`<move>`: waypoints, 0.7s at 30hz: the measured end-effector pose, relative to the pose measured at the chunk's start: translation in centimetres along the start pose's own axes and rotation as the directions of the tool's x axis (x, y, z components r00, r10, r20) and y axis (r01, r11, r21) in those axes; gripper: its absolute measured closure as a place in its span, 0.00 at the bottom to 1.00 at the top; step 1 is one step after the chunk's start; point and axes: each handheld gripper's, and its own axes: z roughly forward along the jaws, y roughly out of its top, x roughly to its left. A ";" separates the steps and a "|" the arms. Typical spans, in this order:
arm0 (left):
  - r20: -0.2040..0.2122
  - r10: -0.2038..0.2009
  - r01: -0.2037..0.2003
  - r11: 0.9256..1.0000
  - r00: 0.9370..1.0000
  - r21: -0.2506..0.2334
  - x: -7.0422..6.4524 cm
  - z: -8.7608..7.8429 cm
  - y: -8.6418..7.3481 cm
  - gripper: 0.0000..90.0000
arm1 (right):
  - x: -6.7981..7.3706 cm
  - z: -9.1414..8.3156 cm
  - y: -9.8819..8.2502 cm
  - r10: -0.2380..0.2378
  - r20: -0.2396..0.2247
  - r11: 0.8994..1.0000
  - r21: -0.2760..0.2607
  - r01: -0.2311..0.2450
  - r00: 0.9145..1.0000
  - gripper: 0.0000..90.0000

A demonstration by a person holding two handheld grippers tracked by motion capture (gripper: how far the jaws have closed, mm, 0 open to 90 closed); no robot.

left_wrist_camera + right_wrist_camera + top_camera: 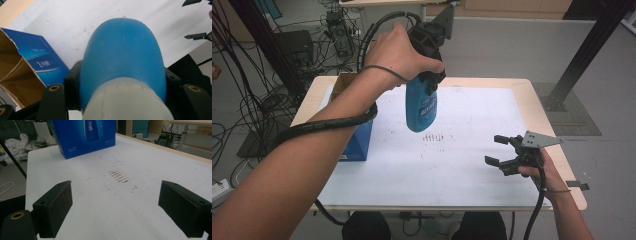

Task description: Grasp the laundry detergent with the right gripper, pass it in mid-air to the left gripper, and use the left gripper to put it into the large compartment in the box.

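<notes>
My left tool [428, 75] grips the blue bottle [421, 110] near its white cap end, its jaws clamped on either side; the bottle hangs below the tool, clear above the tabletop [472, 150]. The open blue carton [357, 137] stands just beside the bottle. My right tool [504, 152] rests well apart, jaws spread and empty.
</notes>
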 end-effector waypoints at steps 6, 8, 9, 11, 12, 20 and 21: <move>0.003 -0.031 0.031 0.999 1.000 0.015 1.0 -0.2 0.8 0.42 | 0.1 0.0 0.1 -0.001 0.001 1.000 -0.005 0.001 1.000 0.13; -0.005 -0.052 0.052 0.999 0.999 0.015 1.2 -0.1 1.0 0.42 | 0.1 0.0 0.2 -0.002 0.003 1.000 -0.002 0.002 1.000 0.13; -0.008 -0.057 0.057 0.998 0.998 0.018 1.4 -0.1 1.2 0.42 | 0.1 0.0 0.2 -0.002 0.001 1.000 -0.003 0.002 1.000 0.13; -0.005 -0.079 0.079 0.997 0.997 0.013 1.9 -0.1 1.3 0.42 | 0.1 0.0 0.3 -0.004 -0.001 1.000 0.000 0.004 1.000 0.13; -0.002 -0.100 0.100 0.995 0.995 0.001 2.1 -0.1 1.2 0.42 | 0.2 0.0 0.3 -0.008 -0.001 1.000 0.001 0.008 1.000 0.13; 0.002 -0.160 0.160 0.987 0.987 0.005 4.0 -0.5 1.5 0.42 | 0.4 0.1 0.5 -0.013 0.001 1.000 0.001 0.013 1.000 0.13; 0.002 -0.176 0.176 0.984 0.984 0.002 4.2 -0.6 1.4 0.42 | 0.4 0.1 0.5 -0.017 -0.002 1.000 0.003 0.017 1.000 0.13</move>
